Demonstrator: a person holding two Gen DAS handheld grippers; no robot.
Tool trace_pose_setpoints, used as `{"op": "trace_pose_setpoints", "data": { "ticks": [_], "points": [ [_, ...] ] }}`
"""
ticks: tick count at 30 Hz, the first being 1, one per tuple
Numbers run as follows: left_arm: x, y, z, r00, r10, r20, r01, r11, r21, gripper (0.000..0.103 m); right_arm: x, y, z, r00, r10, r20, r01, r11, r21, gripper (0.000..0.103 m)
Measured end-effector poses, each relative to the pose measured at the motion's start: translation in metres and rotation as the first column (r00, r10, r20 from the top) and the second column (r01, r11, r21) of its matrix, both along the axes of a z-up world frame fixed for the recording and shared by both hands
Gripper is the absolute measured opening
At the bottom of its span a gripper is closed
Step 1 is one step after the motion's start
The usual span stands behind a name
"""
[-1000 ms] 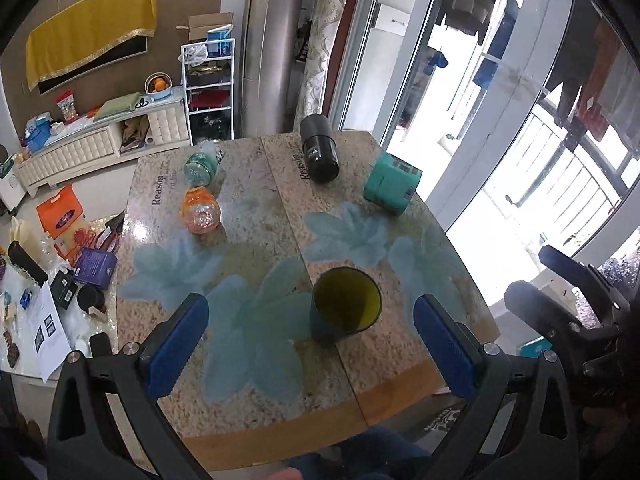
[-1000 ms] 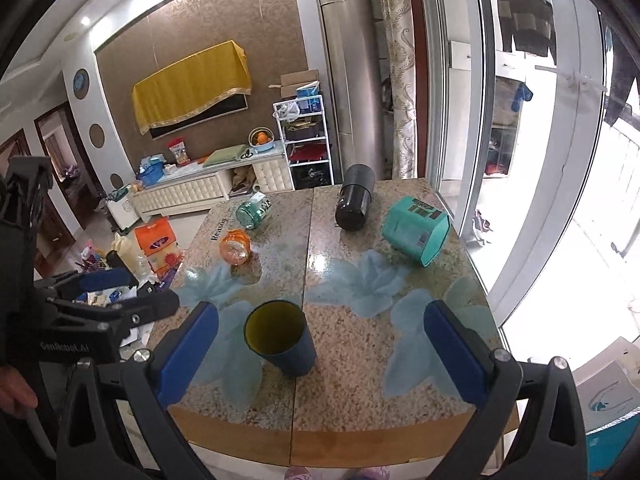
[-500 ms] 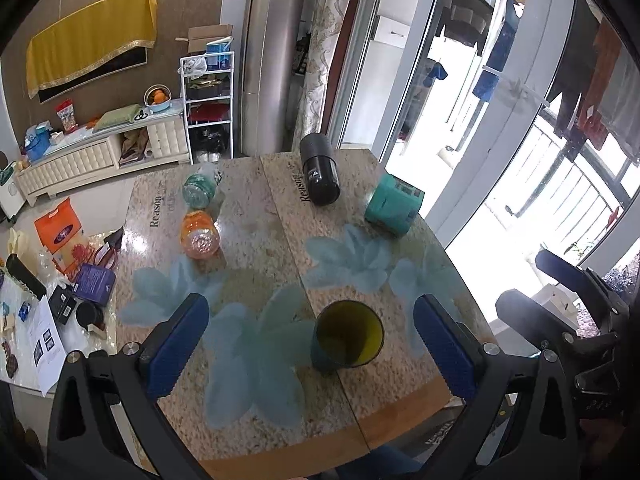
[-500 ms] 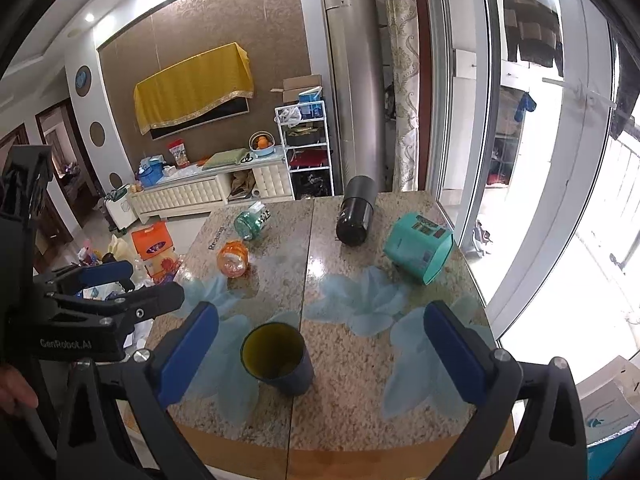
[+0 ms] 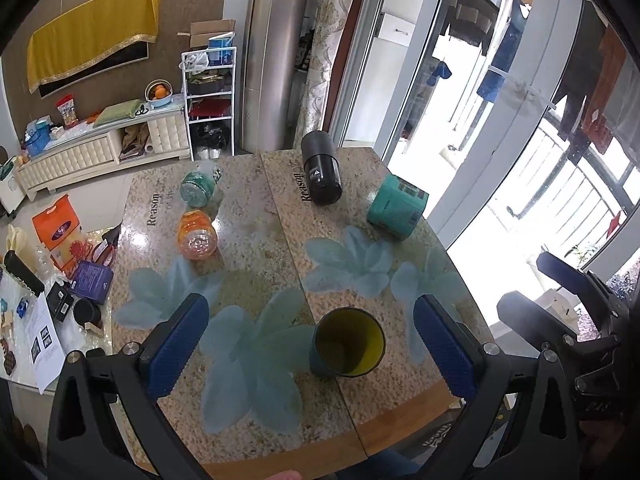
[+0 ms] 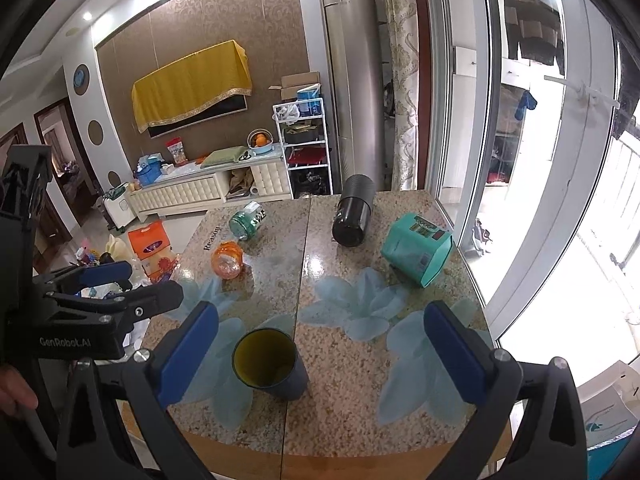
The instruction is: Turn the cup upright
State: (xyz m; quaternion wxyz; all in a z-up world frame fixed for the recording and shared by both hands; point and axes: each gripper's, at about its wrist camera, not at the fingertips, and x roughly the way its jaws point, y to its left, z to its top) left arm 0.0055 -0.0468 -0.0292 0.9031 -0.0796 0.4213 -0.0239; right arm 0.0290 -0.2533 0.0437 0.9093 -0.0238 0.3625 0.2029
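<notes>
A dark blue cup with a yellow inside [image 5: 347,347] stands upright on the granite table [image 5: 256,248], near its front edge; it also shows in the right wrist view [image 6: 269,364]. My left gripper [image 5: 310,350] is open and empty, held above and in front of the cup, which sits between its blue pads as seen from here. My right gripper [image 6: 320,354] is open and empty too, above the table's front edge, and appears at the right of the left wrist view [image 5: 560,292]. Neither touches the cup.
A black cylinder [image 5: 320,168], a teal tin [image 5: 396,206], an orange jar [image 5: 196,234] and a green bottle [image 5: 198,186] lie on their sides farther back. The left gripper's side shows in the right wrist view [image 6: 92,304]. Glass doors stand to the right.
Both grippers have pulled back and risen from the table. The cup stays upright in place and looks smaller and lower in both views.
</notes>
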Motion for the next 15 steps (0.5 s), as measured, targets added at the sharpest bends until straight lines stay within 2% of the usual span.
{"op": "trace_pose_setpoints", "data": {
  "ticks": [15],
  "points": [
    [0.0012, -0.0002, -0.0038, 1.0, -0.004, -0.018, 0.004, 1.0, 0.011, 0.103, 0.0003, -0.0039, 0.001, 1.0, -0.012, -0.012, 0.012, 1.0, 0.004, 0.103]
  ]
}}
